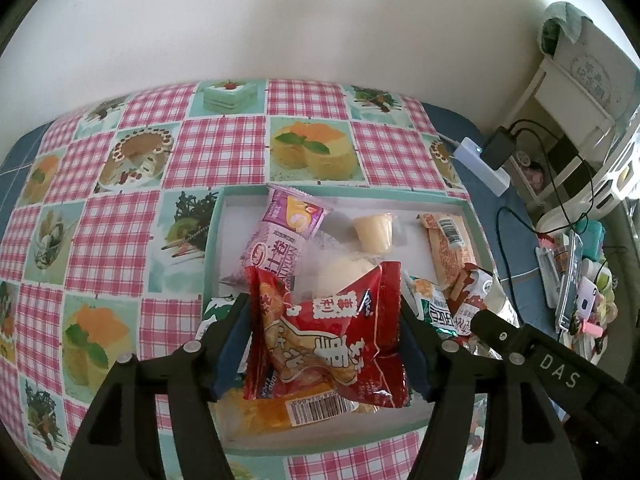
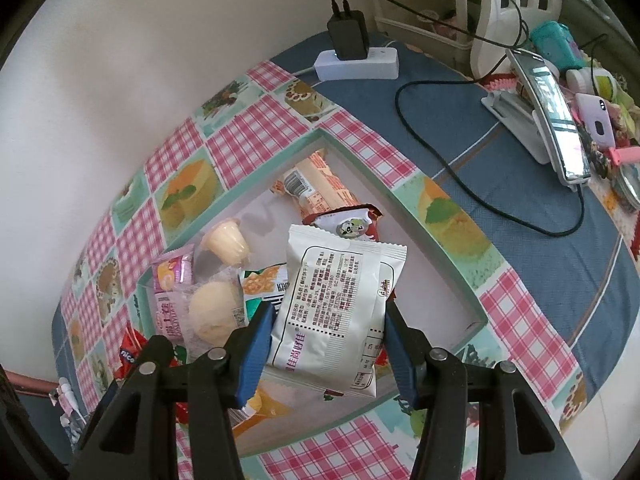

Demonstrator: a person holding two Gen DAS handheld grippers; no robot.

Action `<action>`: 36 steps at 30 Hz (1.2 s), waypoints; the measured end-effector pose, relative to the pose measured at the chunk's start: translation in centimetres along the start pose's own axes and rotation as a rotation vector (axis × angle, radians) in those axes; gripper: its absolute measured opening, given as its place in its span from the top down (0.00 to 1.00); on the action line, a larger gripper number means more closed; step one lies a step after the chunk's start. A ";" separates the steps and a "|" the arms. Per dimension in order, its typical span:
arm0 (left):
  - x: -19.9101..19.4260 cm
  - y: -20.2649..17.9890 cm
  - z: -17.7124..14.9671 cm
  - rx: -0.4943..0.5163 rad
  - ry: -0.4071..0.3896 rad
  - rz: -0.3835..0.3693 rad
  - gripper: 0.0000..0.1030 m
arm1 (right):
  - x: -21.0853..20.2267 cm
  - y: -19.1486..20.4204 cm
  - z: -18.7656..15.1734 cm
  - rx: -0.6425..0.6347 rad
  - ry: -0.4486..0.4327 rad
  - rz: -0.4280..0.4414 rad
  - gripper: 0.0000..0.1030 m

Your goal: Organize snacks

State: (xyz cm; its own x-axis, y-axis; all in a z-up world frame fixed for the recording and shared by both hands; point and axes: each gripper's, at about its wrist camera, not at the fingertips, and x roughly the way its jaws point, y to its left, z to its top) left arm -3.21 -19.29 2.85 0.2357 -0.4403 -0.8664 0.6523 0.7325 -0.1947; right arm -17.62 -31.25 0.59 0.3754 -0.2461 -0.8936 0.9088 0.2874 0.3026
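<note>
On the bench (image 1: 224, 148), covered with a pink checked cloth with cake pictures, lies a shallow green-rimmed cardboard tray (image 1: 212, 240) already holding several snacks. Both grippers hang over it, pointing steeply down. The left gripper (image 1: 324, 344) has a red crinkled plastic snack packet (image 1: 332, 336) between its blue pads; the jaws stand wide, and whether they press it I cannot tell. Its long axis runs along the fingers, away from the camera. The right gripper (image 2: 328, 344) is clamped on a white printed foil packet (image 2: 340, 300), also upright, top edge toward the tray's far corner. I judge both need only lowering into the tray.
</note>
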 end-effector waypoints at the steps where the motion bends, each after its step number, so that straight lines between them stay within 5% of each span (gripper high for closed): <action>1: 0.0 0.1 0.0 -0.003 0.001 0.000 0.31 | 0.0 0.0 0.0 -0.001 0.001 0.000 0.45; 20: -2.0 1.9 0.3 -0.064 -0.032 -0.021 0.19 | 0.2 0.6 -0.1 -0.049 0.010 -0.013 0.45; 28: -2.1 4.9 0.3 -0.112 -0.041 0.179 0.18 | 0.9 2.0 -0.9 -0.111 0.031 -0.032 0.44; 36: -2.2 7.4 -0.3 -0.147 -0.030 0.274 0.16 | 1.0 3.2 -1.6 -0.174 0.032 -0.034 0.36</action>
State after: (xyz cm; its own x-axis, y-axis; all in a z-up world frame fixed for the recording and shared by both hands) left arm 0.88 -12.76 3.14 0.4111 -0.2297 -0.8822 0.4508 0.8923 -0.0223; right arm -14.60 -29.07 0.18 0.3361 -0.2294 -0.9135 0.8748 0.4354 0.2124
